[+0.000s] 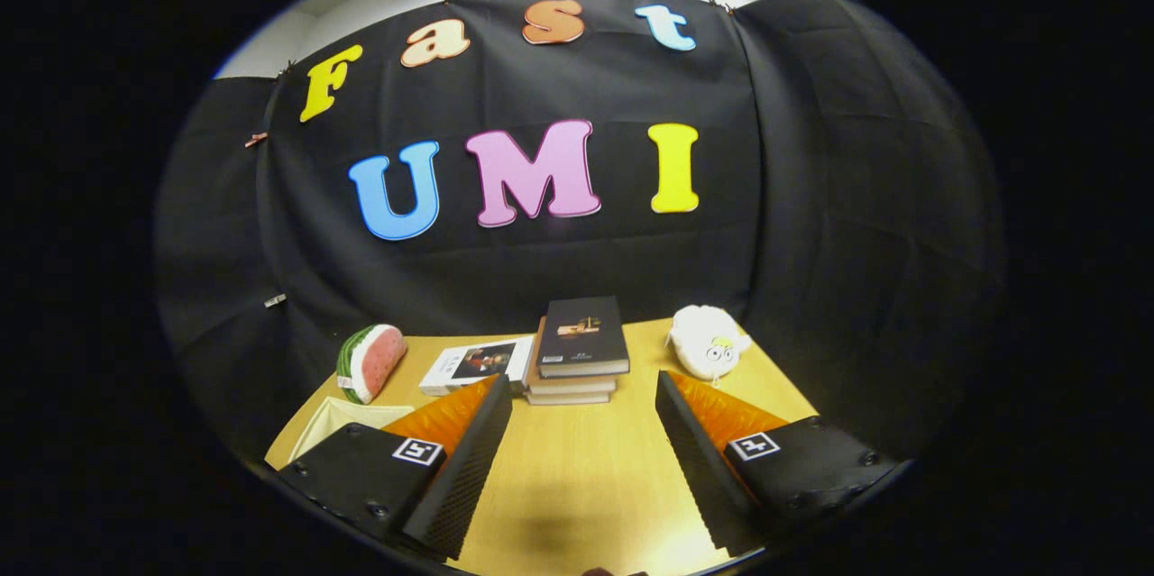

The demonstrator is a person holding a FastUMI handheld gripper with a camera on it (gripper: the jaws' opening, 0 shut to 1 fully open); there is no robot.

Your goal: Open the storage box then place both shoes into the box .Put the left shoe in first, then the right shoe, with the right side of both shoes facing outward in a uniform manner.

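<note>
Indoors, looking across a yellow wooden table (586, 468) toward a black cloth wall (811, 224), with a strip of pale wall above. Gripper (584, 450) hovering over the table, fingers spread wide apart, holding nothing, bare tabletop between them. Beyond the fingers: a stack of books (577, 360), a flat book (476, 366) just beside it, a watermelon plush (370, 362) further to that side, a white plush (708, 343) on the other side. Pale cornered object (338, 418) half hidden behind one finger, possibly the box, hard to tell.
</note>
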